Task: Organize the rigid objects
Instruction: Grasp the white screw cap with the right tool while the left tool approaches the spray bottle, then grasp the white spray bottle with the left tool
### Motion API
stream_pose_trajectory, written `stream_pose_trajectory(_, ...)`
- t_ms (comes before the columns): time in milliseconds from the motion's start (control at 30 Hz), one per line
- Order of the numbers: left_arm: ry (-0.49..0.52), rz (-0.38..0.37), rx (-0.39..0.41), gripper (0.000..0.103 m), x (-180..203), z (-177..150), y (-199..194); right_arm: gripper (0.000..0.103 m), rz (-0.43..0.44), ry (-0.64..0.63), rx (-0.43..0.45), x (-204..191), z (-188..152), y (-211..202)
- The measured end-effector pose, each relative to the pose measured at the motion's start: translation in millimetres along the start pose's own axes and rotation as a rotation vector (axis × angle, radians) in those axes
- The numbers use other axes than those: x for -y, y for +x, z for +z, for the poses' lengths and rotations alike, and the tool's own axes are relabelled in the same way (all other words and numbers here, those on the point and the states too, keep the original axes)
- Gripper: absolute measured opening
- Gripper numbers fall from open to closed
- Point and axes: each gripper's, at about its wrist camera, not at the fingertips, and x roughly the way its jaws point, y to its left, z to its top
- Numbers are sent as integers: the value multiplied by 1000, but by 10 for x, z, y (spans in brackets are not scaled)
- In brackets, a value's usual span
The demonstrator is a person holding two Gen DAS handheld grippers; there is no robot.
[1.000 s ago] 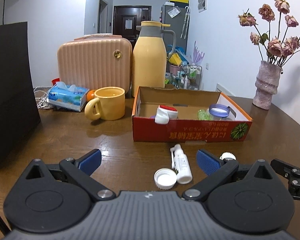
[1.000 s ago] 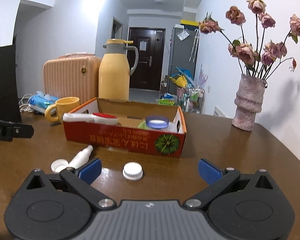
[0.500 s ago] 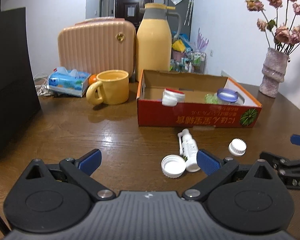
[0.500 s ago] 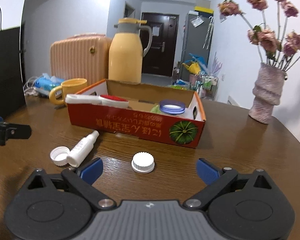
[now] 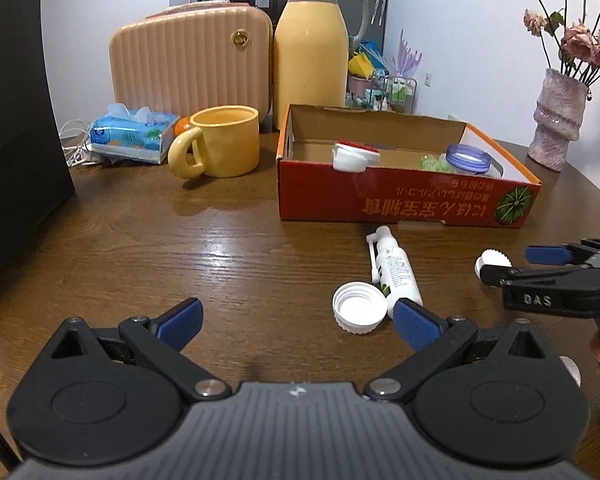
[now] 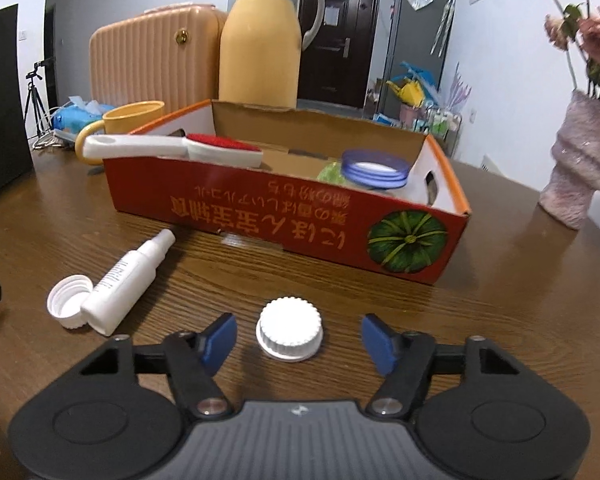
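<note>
Dark wooden table (image 5: 148, 240) with a glossy grain, in a white-walled room; dark door and a fridge down the hall behind. Toward the table's far edge: ribbed pink case (image 5: 192, 64), yellow thermos jug (image 5: 312, 48), yellow mug (image 5: 220, 142), tissue pack (image 5: 134, 132), and a black bag (image 5: 16, 120) along the left edge. Pink vase (image 5: 558, 120) of dried roses at the far right edge. Mid-table, an open red cardboard box (image 6: 284, 216) holding a white brush with red bristles (image 6: 172, 146), a blue-lidded jar (image 6: 374, 170) and something green beside it. In front of the box, on bare wood: white spray bottle (image 6: 128, 276) lying on its side, an upturned white cap (image 6: 66, 300) touching its base, and apart to the right a ridged white bottle cap (image 6: 290, 334) lying top up. Right gripper (image 6: 296, 338) low at the table, jaws spread, straddling the ridged cap with a gap on both sides, touching nothing. Left gripper (image 5: 296, 320) spread wide and empty, near the table's front edge, right blue fingertip (image 5: 416, 322) just beside the spray bottle's base and the upturned cap. Nothing between the ridged cap and the box wall.
</note>
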Motion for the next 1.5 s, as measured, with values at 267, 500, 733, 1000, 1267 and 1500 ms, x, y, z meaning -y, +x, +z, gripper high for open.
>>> stream_pose_trajectory(267,-5,-5,-30,103,30,-19,150,39,55,37,5,34,-45,125)
stream_pose_trajectory(500,17,-8,-59,103,143,-48,252,39,58,75,72,117,-73,-47)
stream_pose_trajectory(733,47,-17,-45,103,321,58,307,39,40,116,160,226,-95,-311)
stream_pose_trajectory(1000,75,-7,-62,103,579,211,520,39,22,159,201,357,-141,-441)
stream_pose_trajectory(1267,78,44,-82,101,732,290,736,39,4,184,226,423,-188,-525)
stream_pose_trajectory(1500,84,41,-122,81,798,283,923,39,-9,200,215,451,-200,-491)
